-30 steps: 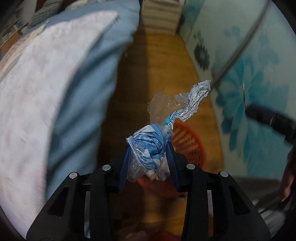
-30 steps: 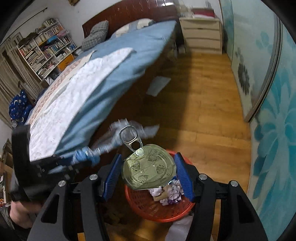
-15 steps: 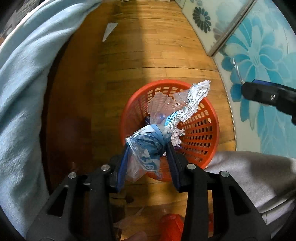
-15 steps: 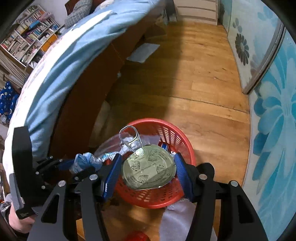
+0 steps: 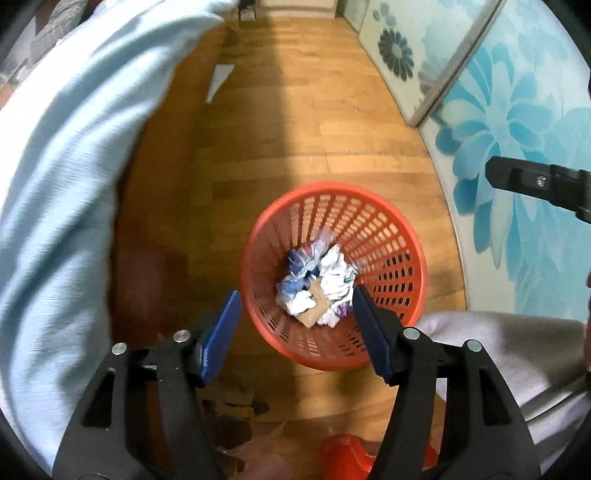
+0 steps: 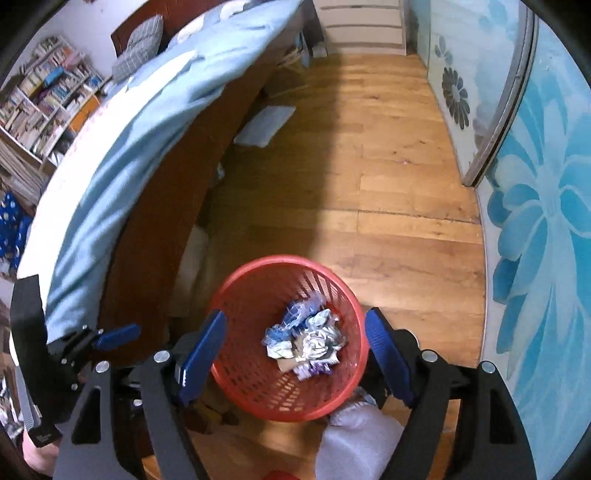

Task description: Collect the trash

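We look down on a wooden floor [image 6: 388, 192] with a bed [image 6: 147, 122] under a light blue cover filling the upper left of both views. A blue flowered wall panel [image 6: 546, 221] runs down the right side, a white chest of drawers [image 6: 362, 26] sits at the top of the right wrist view, and a bookshelf [image 6: 40, 107] shows at its far left. A flat pale sheet [image 6: 264, 125] lies on the floor beside the bed. Grey fabric [image 5: 509, 347] reaches in from the lower right of the left wrist view, just beside the basket.

The red basket [image 5: 391, 236] stands on the floor in the lower middle of each frame, and nothing blocks its open mouth. Inside it lies the crumpled trash [image 5: 317, 284]: blue and white wrappers, white paper and a scrap of brown card, piled on the bottom.

Our left gripper [image 5: 297, 332] hangs above the near rim of the basket, its jaws opening with nothing between them; the trash lies below, seen through the gap. Our right gripper [image 6: 293, 354] likewise hangs over the basket with its jaws opening and empty, the pile showing between its blue pads [image 6: 201, 354].
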The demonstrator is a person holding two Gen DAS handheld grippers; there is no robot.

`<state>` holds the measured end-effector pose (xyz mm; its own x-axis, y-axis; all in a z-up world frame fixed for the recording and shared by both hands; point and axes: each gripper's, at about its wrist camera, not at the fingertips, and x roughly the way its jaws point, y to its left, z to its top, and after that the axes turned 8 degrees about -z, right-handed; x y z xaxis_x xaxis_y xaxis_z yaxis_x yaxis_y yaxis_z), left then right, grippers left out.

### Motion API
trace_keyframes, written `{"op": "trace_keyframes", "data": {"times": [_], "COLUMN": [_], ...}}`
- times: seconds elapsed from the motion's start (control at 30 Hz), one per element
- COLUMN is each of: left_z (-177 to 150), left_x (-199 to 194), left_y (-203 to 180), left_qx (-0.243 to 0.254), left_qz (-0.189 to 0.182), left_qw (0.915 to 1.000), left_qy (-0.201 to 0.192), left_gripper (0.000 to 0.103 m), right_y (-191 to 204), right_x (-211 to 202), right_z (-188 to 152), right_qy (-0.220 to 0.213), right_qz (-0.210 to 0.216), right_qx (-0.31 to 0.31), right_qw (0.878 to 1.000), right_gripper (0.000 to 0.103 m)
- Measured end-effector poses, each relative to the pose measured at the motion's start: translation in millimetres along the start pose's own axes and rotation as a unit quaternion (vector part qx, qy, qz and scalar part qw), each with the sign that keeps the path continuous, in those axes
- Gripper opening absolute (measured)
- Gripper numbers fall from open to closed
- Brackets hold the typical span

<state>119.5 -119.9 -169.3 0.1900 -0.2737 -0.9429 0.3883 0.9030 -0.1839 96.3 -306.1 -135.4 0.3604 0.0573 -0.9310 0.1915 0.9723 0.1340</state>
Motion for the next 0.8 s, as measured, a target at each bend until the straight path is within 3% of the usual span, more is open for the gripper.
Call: {"op": "trace_keyframes", "data": {"times": [0.23, 0.47, 0.67, 0.8], "left_z": [-1.6, -29.0, -66.5, -78.5], "left_x": [-80.7, -167.0, -189.4, -191.6], "left_y": [35.8, 95.9, 149.4, 171.2], "left_qx": [-0.029, -0.085, -0.142, -0.168], "left_qz": [0.021, 0.075, 0.123, 0.127], "left_qw": [0.9936, 0.9693, 0.9548, 0.9501], "left_qy": [-0.107, -0.218, -0.230, -0.230], "left_gripper": [0.077, 0.088, 0.088, 0.092], "right_y": [34.2, 118.1, 194.4, 234.8], "right_x": [-29.2, -76.5, -108.2, -106.5], "right_z": [9.1, 6.5, 2.6, 0.2], "right_qy": [-0.058, -0.167, -0.235, -0.231], "right_qz": [0.027, 0.070, 0.133, 0.158], "right_qx": [-0.013, -0.084, -0.150, -0.179], "right_qw": [0.998, 0.980, 0.951, 0.943], "right_gripper": [0.087, 0.091, 0.095, 0.096]}}
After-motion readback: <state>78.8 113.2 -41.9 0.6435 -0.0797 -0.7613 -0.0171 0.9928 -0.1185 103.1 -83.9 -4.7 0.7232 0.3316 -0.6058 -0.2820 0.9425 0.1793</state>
